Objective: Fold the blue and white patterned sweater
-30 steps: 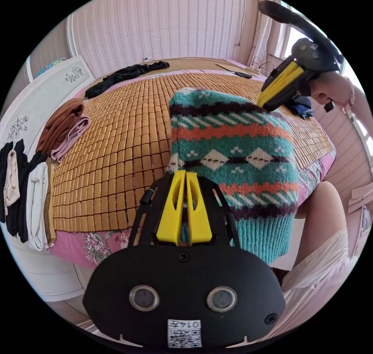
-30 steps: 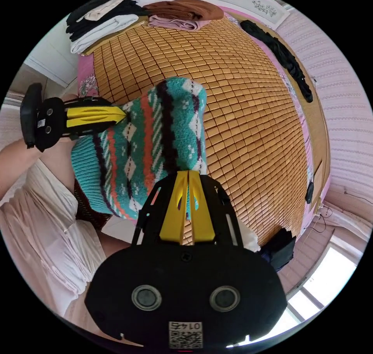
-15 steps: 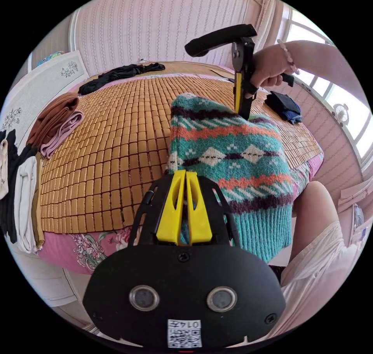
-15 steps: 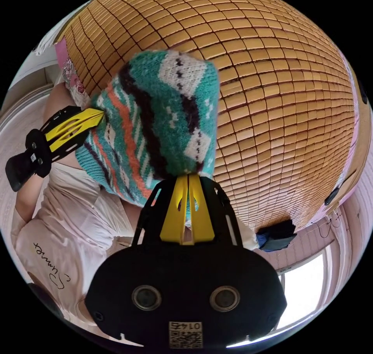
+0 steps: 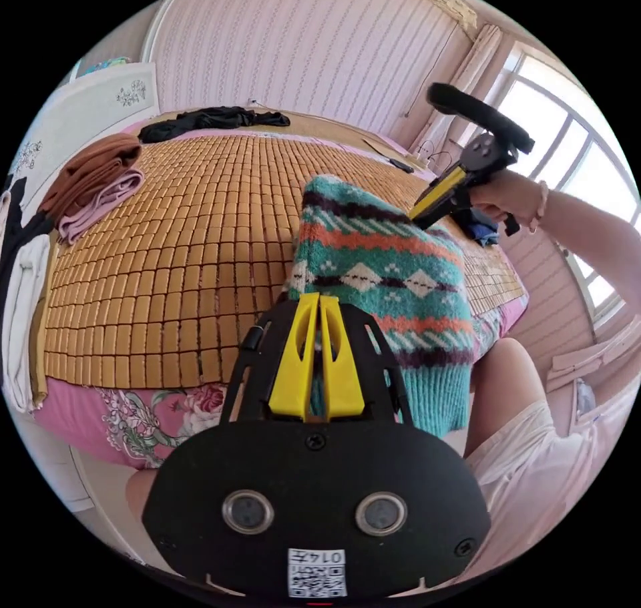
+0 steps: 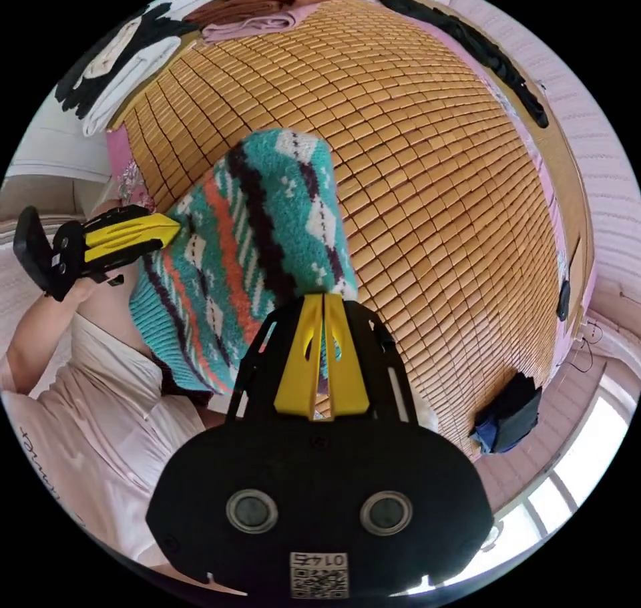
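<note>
The teal sweater (image 5: 380, 281) with white, orange and dark purple bands hangs folded over the near edge of the bamboo mat (image 5: 187, 234), its ribbed hem drooping past the bed's side. My left gripper (image 5: 319, 297) is shut on one corner of it. The right gripper (image 5: 417, 211) pinches the far corner in the left gripper view. In the right gripper view the sweater (image 6: 260, 247) stretches between my right gripper (image 6: 324, 297), shut on it, and the left gripper (image 6: 175, 231) at the other corner.
Folded clothes (image 5: 93, 184) in brown, pink, white and black are stacked along the mat's left side. A black garment (image 5: 207, 117) lies at the far edge and a dark blue one (image 6: 511, 414) near the window corner. A person in pale clothing (image 5: 554, 461) stands against the bed.
Both cameras have swung. The right gripper has tipped from upright to a slant while holding its corner. The sweater stays gripped at both corners in about the same place.
</note>
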Demonstrator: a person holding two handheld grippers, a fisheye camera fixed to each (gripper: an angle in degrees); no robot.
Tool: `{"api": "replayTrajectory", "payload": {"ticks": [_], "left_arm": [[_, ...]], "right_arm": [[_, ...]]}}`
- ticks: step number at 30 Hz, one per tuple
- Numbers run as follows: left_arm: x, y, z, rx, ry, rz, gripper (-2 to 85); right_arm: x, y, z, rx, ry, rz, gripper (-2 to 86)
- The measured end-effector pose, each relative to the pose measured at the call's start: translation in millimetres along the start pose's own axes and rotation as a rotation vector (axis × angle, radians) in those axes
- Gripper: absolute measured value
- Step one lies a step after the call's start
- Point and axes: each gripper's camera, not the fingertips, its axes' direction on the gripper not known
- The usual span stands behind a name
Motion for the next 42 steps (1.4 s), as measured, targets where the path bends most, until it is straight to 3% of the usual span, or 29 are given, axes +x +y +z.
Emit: {"api": "replayTrajectory", "payload": {"ticks": [3,6,9,13,17,21,28,31,36,42], "left_arm": [[-27.8,18.3,-24.5,0.046,-0.088,0.034,4.8],[-62.0,22.8,-23.9,-0.006,0.031,-0.032,11.0],[-72.1,20.8,-18.9,0.004,0.122,-0.034,13.5],[-70.1,8.9,3.1,-0.127,0.239,0.018,18.3],[-85.1,3.6,24.0,-0.201,0.286,-0.035,18.7],[-80.1,4.8,33.1,-0.245,0.318,-0.034,18.5],[-75.8,13.2,26.7,-0.217,0.184,-0.011,22.6],[-78.9,16.0,30.5,-0.243,0.278,-0.013,20.7],[-80.2,25.7,27.0,-0.166,0.271,-0.018,20.2],[-81.7,23.7,24.6,-0.199,0.251,-0.053,16.8]], "right_arm": [[10.8,107.1,-21.6,0.315,-0.068,0.138,1.0],[28.5,210.1,5.9,0.56,-0.239,0.34,8.0],[46.1,275.3,65.1,0.582,-0.397,0.521,16.6],[66.5,321.5,122.4,0.604,-0.581,0.718,19.7],[83.7,343.3,171.0,0.603,-0.715,0.802,19.7],[112.3,370.9,223.0,0.633,-1.116,0.847,14.8],[131.0,399.7,237.6,0.647,-1.104,0.801,14.3],[134.3,413.8,247.2,0.687,-1.138,0.809,15.2],[134.3,432.7,261.5,0.752,-1.188,0.859,15.2],[146.9,429.9,263.8,0.671,-1.234,0.843,12.3]]}}
